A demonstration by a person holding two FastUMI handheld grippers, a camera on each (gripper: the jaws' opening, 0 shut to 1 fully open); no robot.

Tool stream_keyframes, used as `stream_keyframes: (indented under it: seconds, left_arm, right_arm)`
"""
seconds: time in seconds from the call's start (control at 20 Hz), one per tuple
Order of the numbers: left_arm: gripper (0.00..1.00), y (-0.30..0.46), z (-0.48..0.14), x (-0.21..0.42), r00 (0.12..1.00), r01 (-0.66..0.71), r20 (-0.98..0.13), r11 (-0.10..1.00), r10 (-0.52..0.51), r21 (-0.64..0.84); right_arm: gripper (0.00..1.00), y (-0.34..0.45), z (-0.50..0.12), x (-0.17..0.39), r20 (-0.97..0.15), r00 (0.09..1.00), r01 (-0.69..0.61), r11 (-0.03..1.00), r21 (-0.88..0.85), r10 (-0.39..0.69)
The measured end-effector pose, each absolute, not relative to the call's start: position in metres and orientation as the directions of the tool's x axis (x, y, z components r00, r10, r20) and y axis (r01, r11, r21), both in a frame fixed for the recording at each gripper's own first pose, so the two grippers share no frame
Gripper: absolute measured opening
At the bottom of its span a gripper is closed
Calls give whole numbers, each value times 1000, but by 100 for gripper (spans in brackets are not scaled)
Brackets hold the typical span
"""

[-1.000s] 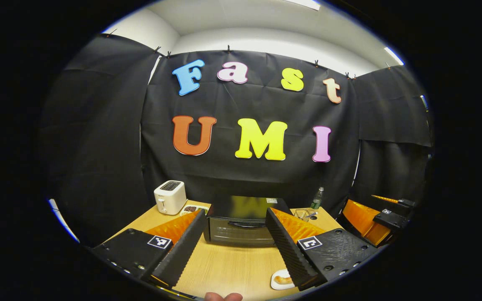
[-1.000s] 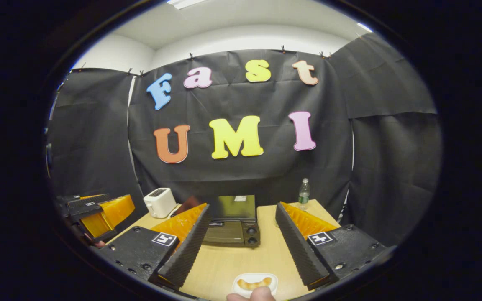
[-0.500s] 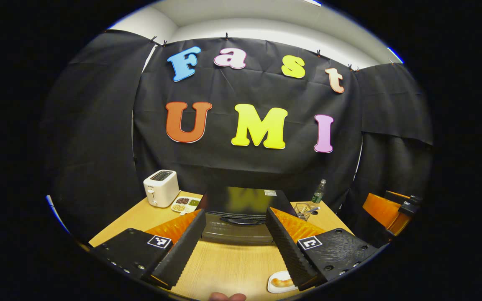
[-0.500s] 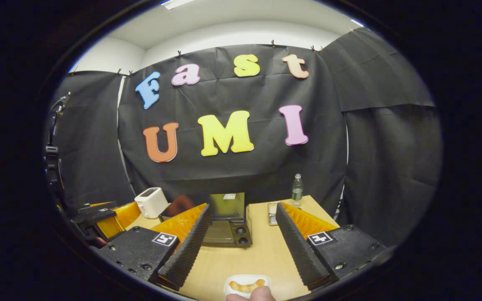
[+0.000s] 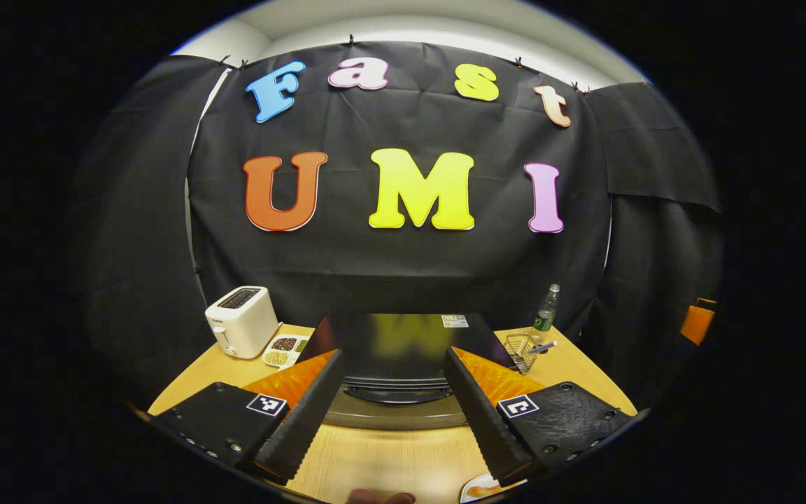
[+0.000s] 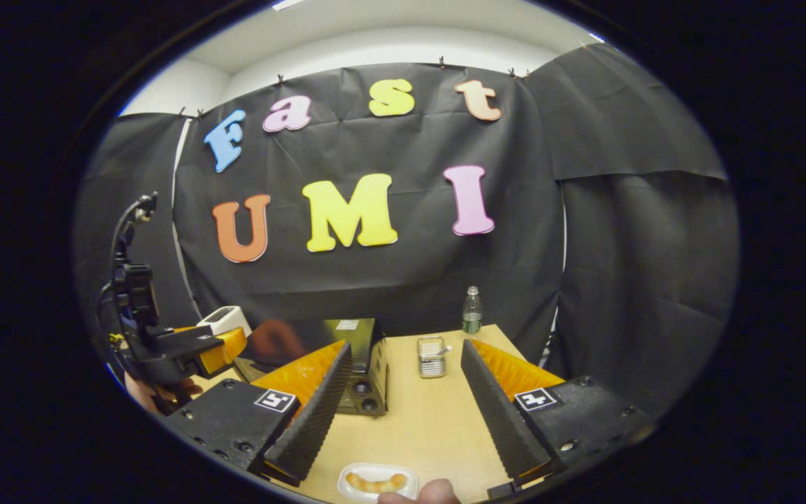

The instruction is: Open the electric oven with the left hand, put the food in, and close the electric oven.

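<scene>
1. Wooden table (image 5: 389, 462) spread beneath both grippers, carrying everything else.
2. Black electric oven (image 5: 403, 350) straight ahead of the left gripper (image 5: 392, 413), door closed, curved handle and front framed between the two spread fingers; seen from the right gripper (image 6: 403, 413), sits ahead and left, partly hidden behind the left-hand finger, knobs facing the camera.
3. Left gripper wide open, gripping nothing, close in front of the oven door, not touching it as far as visible.
4. Right gripper wide open as well, empty, raised over bare tabletop.
5. White toaster (image 5: 241, 320) ahead, left of the left gripper's jaws.
6. Green bottle (image 6: 471, 311) at the far edge, ahead between the right gripper's jaws.
7. Wire basket (image 6: 432, 356) just nearer than the bottle.
8. Divided snack dish (image 5: 283, 347) beside the toaster.
9. Food (image 6: 377, 482) on a small white tray (image 6: 408, 477), below and between the right gripper's jaws, near the camera.
</scene>
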State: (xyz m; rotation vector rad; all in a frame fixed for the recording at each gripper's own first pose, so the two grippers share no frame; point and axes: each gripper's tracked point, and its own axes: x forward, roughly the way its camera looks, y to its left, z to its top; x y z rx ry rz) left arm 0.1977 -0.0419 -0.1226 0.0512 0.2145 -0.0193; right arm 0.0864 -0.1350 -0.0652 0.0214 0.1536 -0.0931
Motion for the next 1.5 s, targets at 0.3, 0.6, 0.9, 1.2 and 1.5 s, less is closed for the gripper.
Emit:
stream_keyframes:
  seconds: [0.3, 0.6, 0.9, 1.2, 1.5]
  left_arm:
    - [95, -46, -185, 247, 925, 75, -374, 997, -58, 32]
    - [95, -37, -210, 262, 901, 62, -432, 997, -39, 40]
    - [97, -36, -221, 260, 892, 32, -453, 996, 11, 88]
    - [97, -35, -234, 244, 870, 42, -493, 996, 0, 74]
    - [95, -24, -289, 173, 772, 21, -635, 1000, -31, -24]
  right_arm:
    - [97, -156, -87, 92, -205, 971, 122, 993, -2, -119]
    - [97, -164, -94, 93, -231, 963, 134, 990, -33, -138]
    - [99, -153, -97, 92, -236, 964, 122, 992, -28, -125]
    - [97, -139, -100, 87, -247, 964, 96, 995, -2, -94]
    - [97, -136, -102, 73, -248, 963, 104, 995, -10, -103]
